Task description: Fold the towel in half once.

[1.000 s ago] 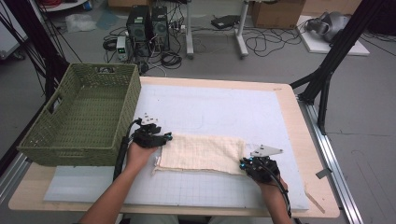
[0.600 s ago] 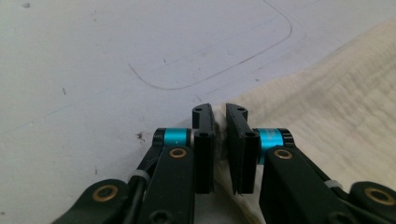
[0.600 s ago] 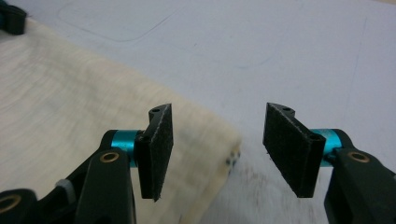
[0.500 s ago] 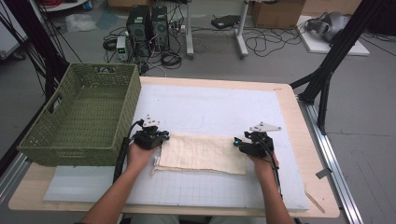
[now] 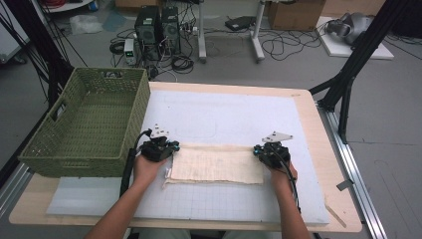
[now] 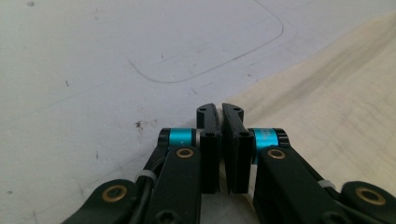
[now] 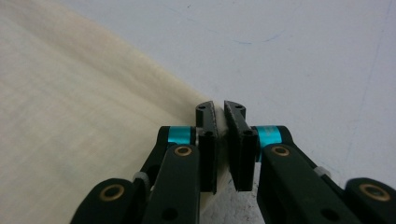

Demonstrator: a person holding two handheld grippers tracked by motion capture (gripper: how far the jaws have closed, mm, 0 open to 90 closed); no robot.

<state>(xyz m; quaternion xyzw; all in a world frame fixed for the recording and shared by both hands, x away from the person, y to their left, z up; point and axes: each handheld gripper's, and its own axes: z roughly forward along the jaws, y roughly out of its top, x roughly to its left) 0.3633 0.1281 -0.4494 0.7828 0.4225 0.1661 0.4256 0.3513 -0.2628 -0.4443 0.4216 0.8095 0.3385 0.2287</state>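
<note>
Both far corners of folded cloth (image 5: pixel 216 163) pinched in clenched left gripper (image 5: pixel 169 148) and right gripper (image 5: pixel 260 149); folding further and binning in basket (image 5: pixel 74 149) remaining.

No words, labels, brands or numbers can be read anywhere here. The only marks are a faint printed grid on the white mat (image 5: pixel 234 199) under the cloth (image 5: pixel 216 164), and a thin drawn outline with a rounded corner on that mat just ahead of the left gripper (image 6: pixel 219 109); neither carries any lettering
</note>
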